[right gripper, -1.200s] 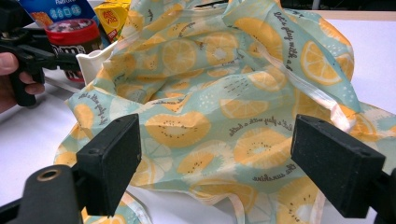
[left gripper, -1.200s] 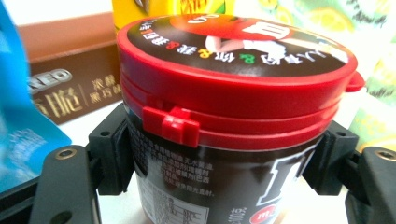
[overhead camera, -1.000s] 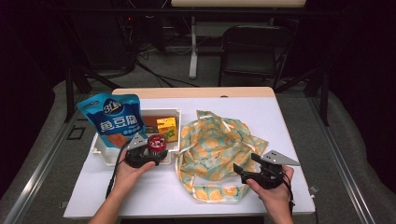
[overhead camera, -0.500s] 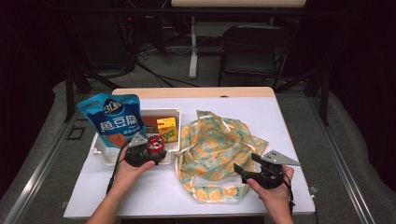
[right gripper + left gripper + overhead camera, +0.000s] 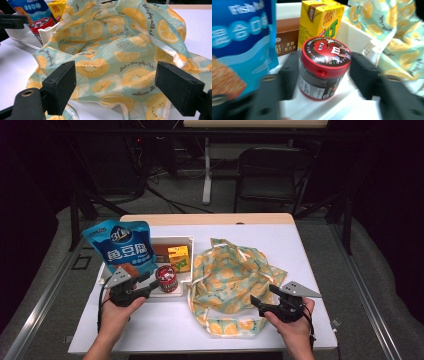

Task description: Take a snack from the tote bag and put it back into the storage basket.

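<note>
Closing lately, the left tongs [image 5: 325,75] bracket the red-lidded jar [image 5: 323,67], seemingly gripping it; right tongs [image 5: 125,87] gape wide.

Left gripper view: blue snack pouch [image 5: 239,42] is cut off by the top and left edges, its print blurred. Brown box [image 5: 287,37] is half hidden behind the pouch and the red-lidded jar [image 5: 324,67]; small print on the jar's label can't be read. Whether the pads touch the jar can't be told, as both jaws are smeared by blur. Yellow drink carton [image 5: 320,20] has its base hidden by the jar. Right gripper view: jar [image 5: 41,25] is partly hidden behind the white tray's [image 5: 47,33] wall; fabric bag [image 5: 120,57] is cut off at right and bottom edges.
</note>
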`<action>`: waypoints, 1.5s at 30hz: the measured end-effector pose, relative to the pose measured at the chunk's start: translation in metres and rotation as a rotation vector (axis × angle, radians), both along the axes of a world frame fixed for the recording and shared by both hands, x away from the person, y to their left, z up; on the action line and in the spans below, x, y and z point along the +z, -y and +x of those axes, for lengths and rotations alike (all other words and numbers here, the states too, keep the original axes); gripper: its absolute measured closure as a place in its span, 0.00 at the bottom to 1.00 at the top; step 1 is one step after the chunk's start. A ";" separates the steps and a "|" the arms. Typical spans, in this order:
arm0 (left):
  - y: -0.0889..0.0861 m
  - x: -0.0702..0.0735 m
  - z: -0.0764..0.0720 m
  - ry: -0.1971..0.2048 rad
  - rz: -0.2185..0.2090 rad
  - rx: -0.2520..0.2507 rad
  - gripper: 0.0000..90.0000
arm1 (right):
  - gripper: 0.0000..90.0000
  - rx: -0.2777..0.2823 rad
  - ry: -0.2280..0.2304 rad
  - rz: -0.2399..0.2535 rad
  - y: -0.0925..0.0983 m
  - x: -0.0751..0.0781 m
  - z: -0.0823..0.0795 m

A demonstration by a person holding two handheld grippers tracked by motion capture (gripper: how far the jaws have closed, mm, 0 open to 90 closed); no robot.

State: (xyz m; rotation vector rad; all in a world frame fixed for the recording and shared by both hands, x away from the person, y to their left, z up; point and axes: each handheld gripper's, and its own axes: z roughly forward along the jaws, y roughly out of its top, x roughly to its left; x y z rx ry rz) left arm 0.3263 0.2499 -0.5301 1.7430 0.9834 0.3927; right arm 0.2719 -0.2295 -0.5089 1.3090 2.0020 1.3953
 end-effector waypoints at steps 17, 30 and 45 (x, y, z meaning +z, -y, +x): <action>0.028 -0.006 -0.004 -0.074 0.063 0.048 1.00 | 0.20 0.001 -0.012 -0.014 -0.002 -0.003 0.000; 0.017 -0.010 0.014 -0.124 0.039 0.144 0.99 | 0.21 0.005 -0.013 -0.011 -0.002 -0.003 0.000; 0.024 -0.008 0.010 -0.129 0.024 0.154 0.98 | 0.21 -0.008 -0.020 -0.013 -0.001 -0.004 0.000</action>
